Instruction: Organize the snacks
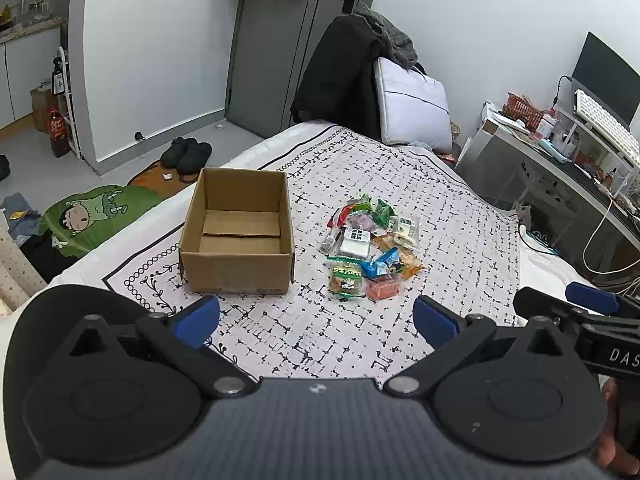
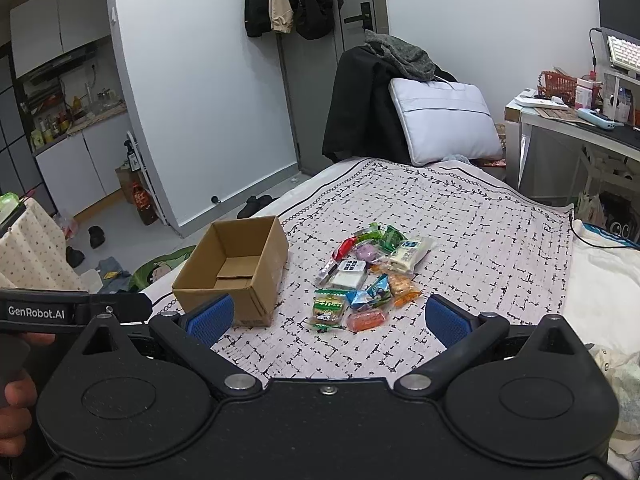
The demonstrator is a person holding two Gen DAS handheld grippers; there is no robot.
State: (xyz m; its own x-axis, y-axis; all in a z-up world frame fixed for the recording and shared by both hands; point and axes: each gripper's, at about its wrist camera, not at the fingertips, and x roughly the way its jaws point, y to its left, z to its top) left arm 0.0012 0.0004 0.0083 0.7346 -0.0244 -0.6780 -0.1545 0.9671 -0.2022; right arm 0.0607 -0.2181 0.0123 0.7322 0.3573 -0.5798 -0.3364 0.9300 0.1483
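Observation:
An open, empty cardboard box point(image 1: 240, 236) point(image 2: 236, 272) stands on the patterned bed cover. To its right lies a loose pile of wrapped snacks point(image 1: 370, 246) point(image 2: 370, 276), with a pink packet point(image 1: 383, 289) point(image 2: 366, 319) and a green-labelled packet point(image 1: 346, 279) point(image 2: 329, 309) nearest me. My left gripper point(image 1: 316, 322) hovers open above the cover, short of box and pile, nothing between its blue pads. My right gripper point(image 2: 328, 320) is open too, just short of the pile's near edge. The right gripper's finger point(image 1: 588, 300) shows at the left wrist view's right edge.
The bed cover point(image 1: 360, 340) point(image 2: 480, 240) spreads around box and pile. A chair draped with dark clothes point(image 1: 344, 76) and a white cushion point(image 1: 414, 104) stand behind the bed. A cluttered desk point(image 1: 560, 160) runs along the right. Shoes point(image 1: 186, 154) and a floor mat point(image 1: 92, 216) lie left.

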